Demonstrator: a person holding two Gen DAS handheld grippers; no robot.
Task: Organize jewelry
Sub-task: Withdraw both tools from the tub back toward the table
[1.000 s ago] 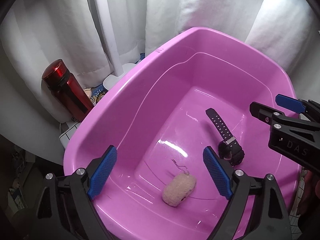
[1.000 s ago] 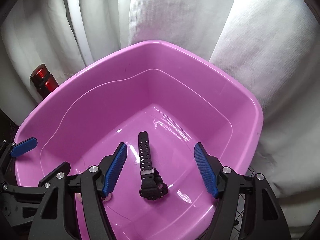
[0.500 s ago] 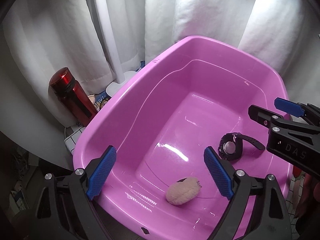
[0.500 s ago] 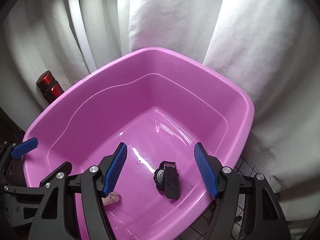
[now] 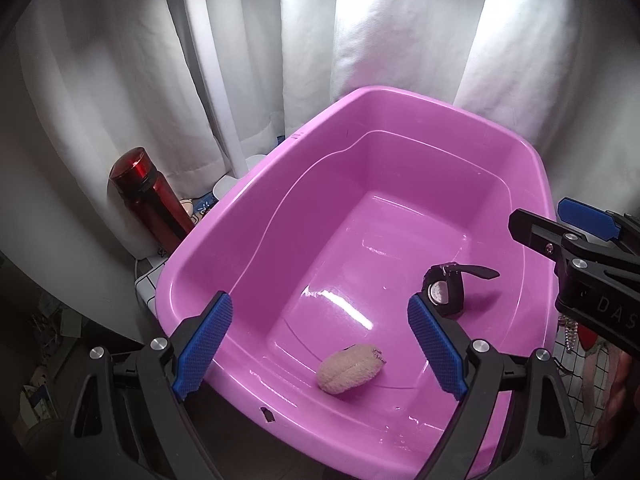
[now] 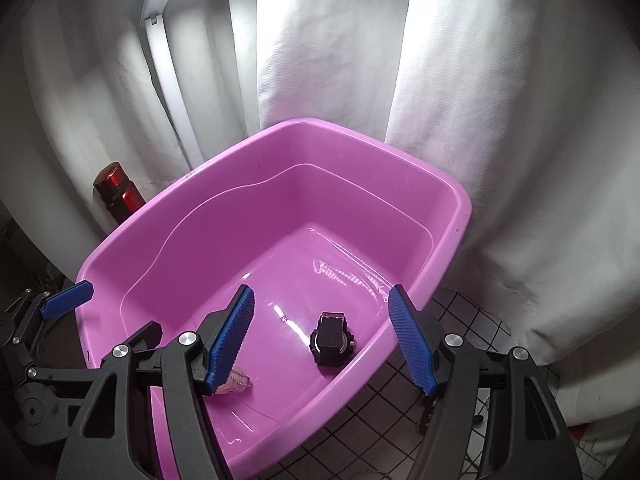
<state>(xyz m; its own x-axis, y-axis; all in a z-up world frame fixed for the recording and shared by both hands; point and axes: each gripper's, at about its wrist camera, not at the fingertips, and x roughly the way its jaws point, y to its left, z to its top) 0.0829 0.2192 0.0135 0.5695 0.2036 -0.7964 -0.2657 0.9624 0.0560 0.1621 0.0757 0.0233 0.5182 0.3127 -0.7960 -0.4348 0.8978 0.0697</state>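
Note:
A pink plastic tub (image 5: 256, 176) (image 6: 448, 188) holds a black wristwatch (image 5: 446, 294) (image 6: 332, 339), lying on its side near the tub's right wall, and a fuzzy beige pouch (image 5: 350, 368) (image 6: 234, 384) with a small chain near the front wall. My left gripper (image 5: 320, 350) is open and empty above the tub's front rim. My right gripper (image 6: 328, 344) is open and empty above the tub's near right corner; it also shows at the right in the left wrist view (image 5: 576, 232). The right gripper's left finger partly hides the pouch.
A red metal bottle (image 5: 150, 200) (image 6: 118, 192) stands left of the tub against white curtains (image 5: 400, 40). A white pole (image 5: 208, 80) rises behind the tub. A wire grid surface (image 6: 460, 320) lies under the tub's right side, with beads (image 5: 570, 332) hanging there.
Both grippers have pulled back and up from the tub. The watch has rolled onto its side with the strap curled, and the pouch has shifted slightly.

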